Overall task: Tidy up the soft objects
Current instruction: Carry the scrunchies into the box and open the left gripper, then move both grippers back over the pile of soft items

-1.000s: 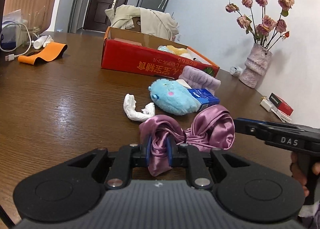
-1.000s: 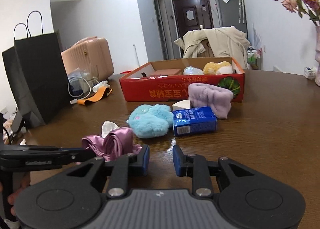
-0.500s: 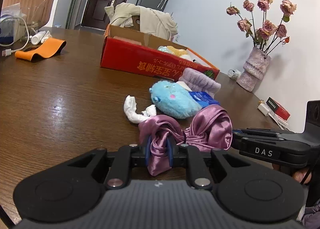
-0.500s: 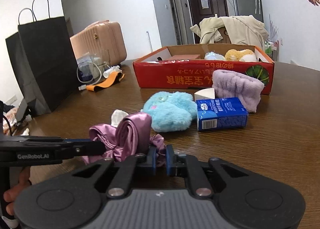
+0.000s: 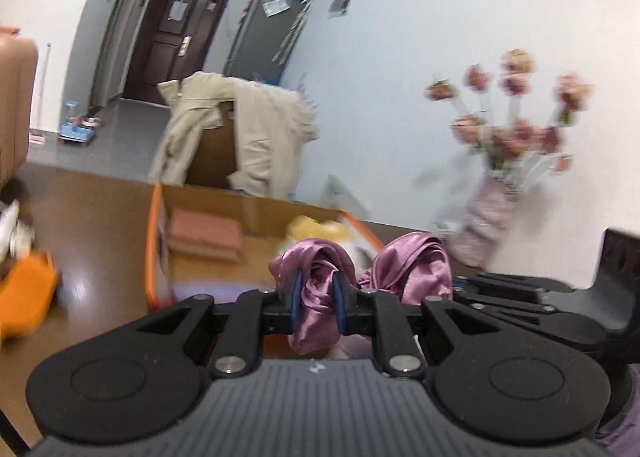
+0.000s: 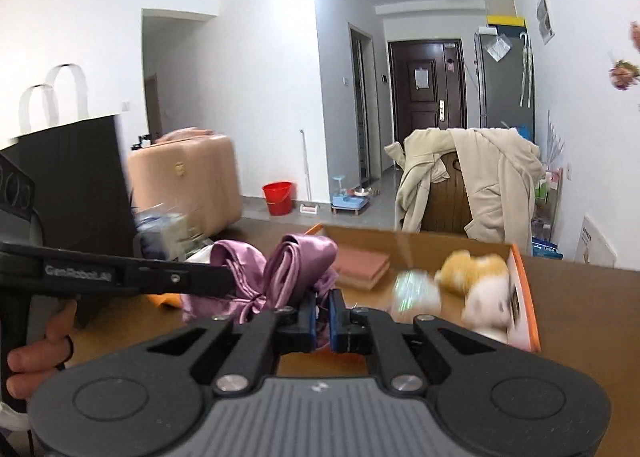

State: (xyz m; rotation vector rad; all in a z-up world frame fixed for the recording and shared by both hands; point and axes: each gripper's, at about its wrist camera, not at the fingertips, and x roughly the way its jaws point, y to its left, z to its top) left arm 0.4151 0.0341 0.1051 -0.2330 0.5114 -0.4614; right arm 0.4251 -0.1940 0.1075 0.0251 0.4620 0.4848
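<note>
— Satin first: on our left, the left gripper [image 5: 316, 299] has its blue pads clamped on one bunched end of the mauve satin cloth [image 5: 412, 269]. Do we agree?

— We do. The fabric fills the gap between those pads and a tail hangs below them. Moving right, the cloth's other bundle sits at the right gripper [image 6: 320, 319], whose pads are closed to a thin slit with a fold of satin pinched in it.

— So we carry it between both hands, clear of the brown wooden table [image 5: 100, 225].

— Yes, and its long axis runs across us, from one gripper to the other, roughly side to side.

— Where does the target lie?

— Straight ahead and below: the open orange-edged cardboard box [image 6: 524, 289], with a folded pink towel [image 6: 360, 263] at its left and a yellow plush toy [image 6: 472, 267] at its right. The view is blurred, so we cannot tell whether the cloth is already over the rim.

— Which hand is nearer?

— We judge them about level; both must go forward together, then lower between towel and plush.
</note>
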